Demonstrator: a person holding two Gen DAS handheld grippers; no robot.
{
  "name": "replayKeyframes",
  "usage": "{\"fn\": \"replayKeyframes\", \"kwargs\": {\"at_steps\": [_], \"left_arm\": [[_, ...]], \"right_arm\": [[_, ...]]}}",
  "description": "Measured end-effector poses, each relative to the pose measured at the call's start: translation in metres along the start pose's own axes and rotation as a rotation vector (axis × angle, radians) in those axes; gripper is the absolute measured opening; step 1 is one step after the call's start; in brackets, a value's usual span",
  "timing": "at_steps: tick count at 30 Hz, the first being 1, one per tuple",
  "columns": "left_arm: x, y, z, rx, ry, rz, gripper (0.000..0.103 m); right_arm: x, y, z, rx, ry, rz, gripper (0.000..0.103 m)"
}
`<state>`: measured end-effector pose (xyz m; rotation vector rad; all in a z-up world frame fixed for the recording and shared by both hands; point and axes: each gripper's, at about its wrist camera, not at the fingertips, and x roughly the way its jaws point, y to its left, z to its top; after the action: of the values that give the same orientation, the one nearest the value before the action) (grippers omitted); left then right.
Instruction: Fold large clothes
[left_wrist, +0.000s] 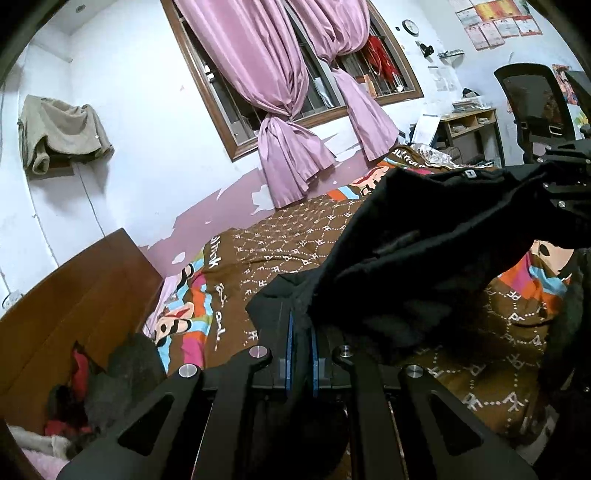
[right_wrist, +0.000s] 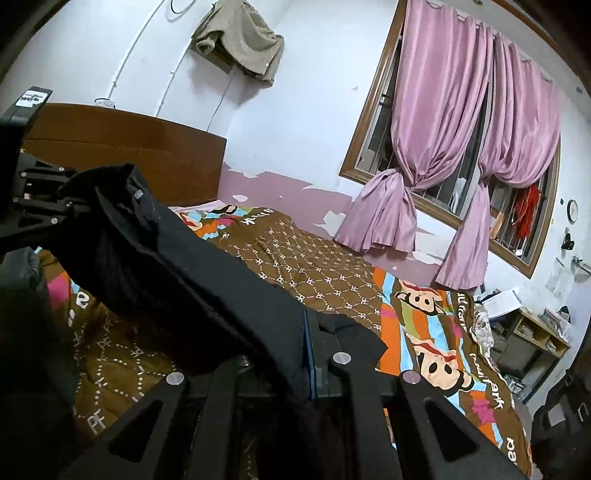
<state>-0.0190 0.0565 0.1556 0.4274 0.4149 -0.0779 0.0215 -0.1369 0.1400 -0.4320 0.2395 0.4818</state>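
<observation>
Lifting step judged in hand | black garment (left_wrist: 424, 236) is clamped by left gripper (left_wrist: 302, 347) and right gripper (right_wrist: 308, 354), stretched above bed (right_wrist: 332, 273) | next: laid flat, edges kept level.

White walls (left_wrist: 147, 74) with peeling pink paint, a barred window (right_wrist: 461, 199) behind pink curtains (right_wrist: 443, 122), perhaps a desk (left_wrist: 469, 125).

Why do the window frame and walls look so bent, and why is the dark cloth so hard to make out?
Left wrist view: fisheye lens bows the brown wooden window frame; corners go black. Right wrist view: same bending on the brown wooden headboard. Both views: the black garment shows almost no fold detail under flat indoor light.
</observation>
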Motion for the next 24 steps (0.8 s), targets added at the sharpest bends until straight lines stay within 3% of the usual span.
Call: {"fn": "replayKeyframes", "kwargs": {"at_steps": [12,24], "left_arm": [[0.078,0.024,0.017,-0.015,-0.013,-0.003,0.007],[0.165,0.046,0.029,-0.065,0.033,-0.019,0.007]], "right_arm": [[0.083,-0.022,0.015,-0.013,0.025,-0.049,0.010],[0.166,-0.034,0.014,-0.044,0.044,-0.090,0.011]]}}
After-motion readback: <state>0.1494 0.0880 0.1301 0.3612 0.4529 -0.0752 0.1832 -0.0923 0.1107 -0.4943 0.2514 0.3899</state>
